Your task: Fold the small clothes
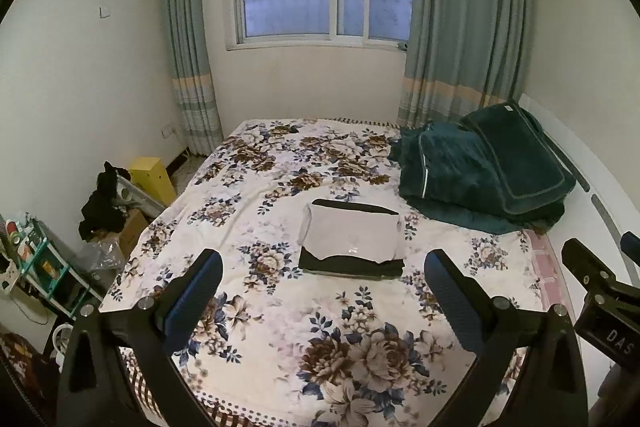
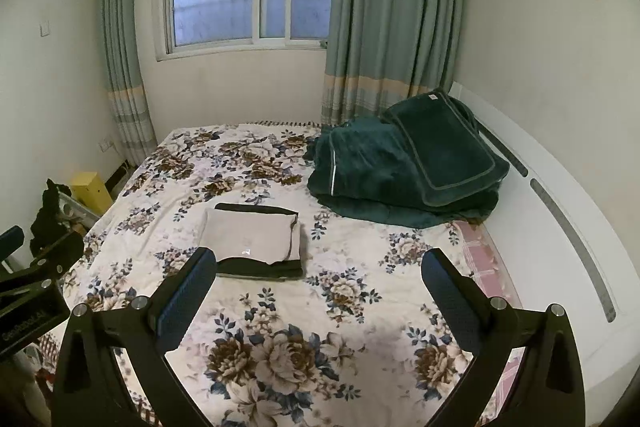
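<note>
A folded white garment (image 1: 352, 233) lies on top of a folded black garment (image 1: 351, 266) in the middle of the floral bed sheet (image 1: 280, 307). The stack also shows in the right wrist view, white piece (image 2: 250, 237) over black piece (image 2: 262, 269). My left gripper (image 1: 324, 267) is open and empty, held above the bed short of the stack. My right gripper (image 2: 320, 265) is open and empty, to the right of the stack. The right gripper's body shows at the left wrist view's right edge (image 1: 600, 291).
A dark green quilt and pillow (image 1: 488, 175) are piled at the bed's far right, against a white headboard (image 2: 560, 211). Clutter, a yellow box (image 1: 154, 177) and a shelf (image 1: 44, 267) stand on the floor left of the bed. Window and curtains lie behind.
</note>
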